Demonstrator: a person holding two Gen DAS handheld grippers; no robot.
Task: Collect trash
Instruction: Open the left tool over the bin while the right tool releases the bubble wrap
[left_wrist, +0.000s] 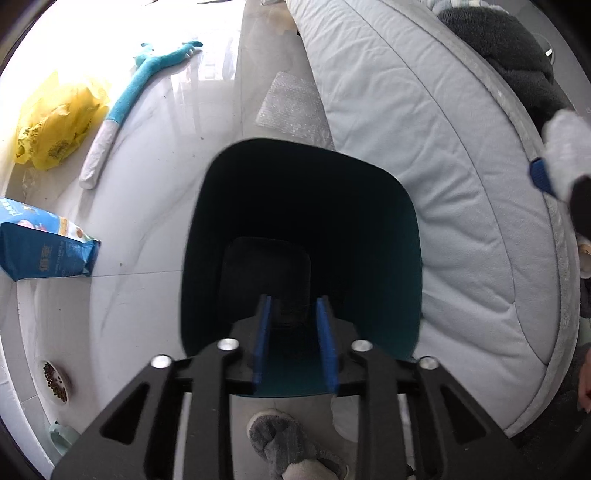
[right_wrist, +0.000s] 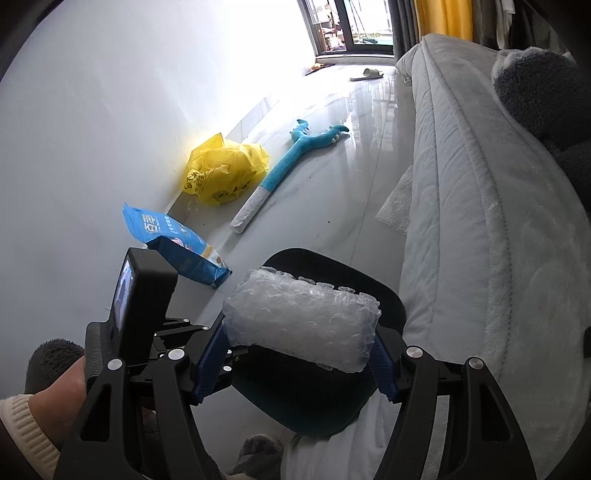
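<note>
A dark teal waste bin (left_wrist: 373, 236) stands open on the pale floor beside the bed. My left gripper (left_wrist: 293, 301) hangs over the bin's near rim, pointing down into it, its blue fingers (left_wrist: 263, 332) apart with nothing between them. My right gripper (right_wrist: 299, 338) is shut on a roll of clear bubble wrap (right_wrist: 303, 314), held crosswise just above the bin (right_wrist: 317, 402). In the left wrist view, a blue finger of the right gripper and the white roll (left_wrist: 565, 144) show at the right edge. A hand (right_wrist: 55, 391) holds the left gripper's body.
A loose bubble wrap sheet (left_wrist: 288, 107) lies against the bed (left_wrist: 461, 206). Along the wall are a yellow plastic bag (left_wrist: 55, 125), a blue pet food bag (left_wrist: 44, 247) and a teal plush toy (left_wrist: 144, 81). A kibble bowl (left_wrist: 55, 380) and a grey slipper (left_wrist: 284, 439) sit nearby.
</note>
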